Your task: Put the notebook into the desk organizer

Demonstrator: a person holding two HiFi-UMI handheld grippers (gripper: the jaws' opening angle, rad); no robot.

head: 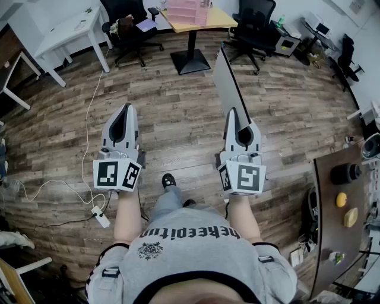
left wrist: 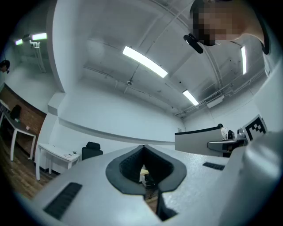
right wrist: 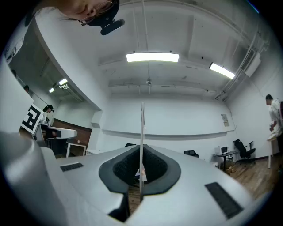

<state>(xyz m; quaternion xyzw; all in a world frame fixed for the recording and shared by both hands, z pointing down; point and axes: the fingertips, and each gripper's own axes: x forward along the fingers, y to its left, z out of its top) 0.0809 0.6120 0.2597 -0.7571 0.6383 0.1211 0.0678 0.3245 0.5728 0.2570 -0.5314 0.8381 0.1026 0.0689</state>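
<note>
Our right gripper (head: 236, 113) has its jaws clamped on the notebook (head: 228, 83), long axis aimed twelve o'clock. The desk organizer (head: 189, 12) sits far off at eleven. Left gripper (head: 126, 107) jaws are closed and empty.

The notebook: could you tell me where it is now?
Head view, right side: the notebook is clamped edge-on in the right gripper, jutting forward over the floor toward the table with the pink desk organizer.
</note>
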